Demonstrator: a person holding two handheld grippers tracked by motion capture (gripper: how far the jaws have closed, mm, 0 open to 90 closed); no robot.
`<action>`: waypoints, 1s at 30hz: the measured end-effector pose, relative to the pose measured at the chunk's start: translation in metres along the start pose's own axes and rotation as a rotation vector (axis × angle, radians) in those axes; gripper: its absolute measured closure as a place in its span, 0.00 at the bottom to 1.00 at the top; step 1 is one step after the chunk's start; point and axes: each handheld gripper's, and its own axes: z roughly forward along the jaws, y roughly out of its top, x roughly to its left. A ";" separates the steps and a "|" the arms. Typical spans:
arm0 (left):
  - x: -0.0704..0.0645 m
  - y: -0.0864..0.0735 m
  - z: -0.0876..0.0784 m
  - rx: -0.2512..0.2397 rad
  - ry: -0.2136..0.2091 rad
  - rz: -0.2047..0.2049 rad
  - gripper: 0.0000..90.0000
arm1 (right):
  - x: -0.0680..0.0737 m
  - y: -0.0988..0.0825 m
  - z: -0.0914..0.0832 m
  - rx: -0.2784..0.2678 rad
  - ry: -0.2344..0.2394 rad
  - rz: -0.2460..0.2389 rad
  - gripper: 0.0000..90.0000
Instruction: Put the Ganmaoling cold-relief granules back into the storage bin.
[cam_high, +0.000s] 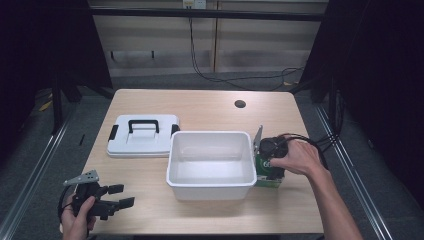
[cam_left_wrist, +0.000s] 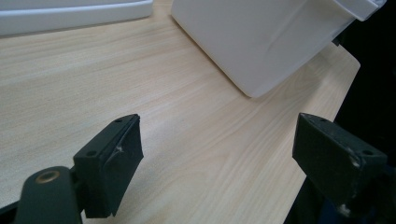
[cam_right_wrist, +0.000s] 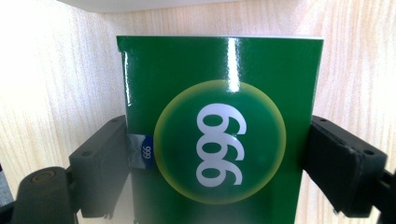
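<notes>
A glossy green box marked "999" in a yellow-green circle lies on the wooden table, just right of the white bin. In the high view the green box peeks out under the person's right hand. My right gripper points down over it, jaws pressed against both its sides; from above the right gripper sits at the bin's right wall. My left gripper rests near the front left edge, open. In its own view the left gripper has bare wood between the jaws.
A white lid with a black handle and side latches lies flat left of the bin, its edge ahead of the left gripper. The bin's corner stands right of that. A cable hole marks the far table.
</notes>
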 end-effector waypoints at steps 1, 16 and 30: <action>0.000 0.000 0.000 0.001 0.001 0.000 0.18 | 0.000 0.000 0.000 0.000 0.000 0.000 0.16; 0.000 0.000 0.000 0.002 0.000 0.000 0.18 | 0.000 -0.005 -0.010 -0.022 0.004 0.028 0.18; 0.000 0.000 0.000 0.001 -0.003 -0.002 0.18 | 0.003 -0.013 -0.024 -0.034 0.009 0.045 0.18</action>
